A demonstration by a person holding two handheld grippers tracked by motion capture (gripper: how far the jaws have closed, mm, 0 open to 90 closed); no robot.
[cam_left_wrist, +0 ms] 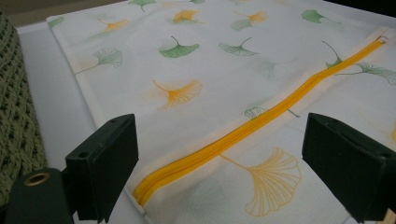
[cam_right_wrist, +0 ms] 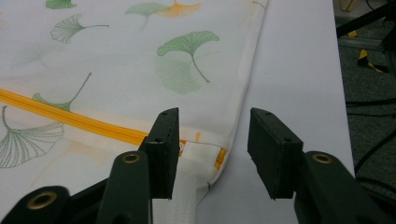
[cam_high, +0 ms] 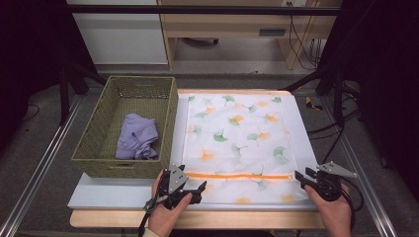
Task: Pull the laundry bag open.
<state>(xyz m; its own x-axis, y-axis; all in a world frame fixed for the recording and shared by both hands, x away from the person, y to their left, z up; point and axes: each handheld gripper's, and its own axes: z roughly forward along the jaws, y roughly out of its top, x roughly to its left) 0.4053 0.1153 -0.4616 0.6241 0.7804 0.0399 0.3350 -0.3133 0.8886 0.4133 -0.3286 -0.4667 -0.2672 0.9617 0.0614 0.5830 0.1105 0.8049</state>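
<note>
A white mesh laundry bag printed with green and orange ginkgo leaves lies flat on a white board. An orange zipper runs across the bag near its front edge. My left gripper sits at the zipper's left end. In the left gripper view its jaws stand wide apart over the zipper without touching it. My right gripper is at the bag's front right corner. Its jaws are apart, and the zipper's end and the bag's edge lie between them, unpressed.
A green woven basket stands left of the bag with a crumpled purple cloth inside. The board's right margin is bare beside the bag. Cables and frame legs lie on the floor at the right. The wooden table edge runs along the front.
</note>
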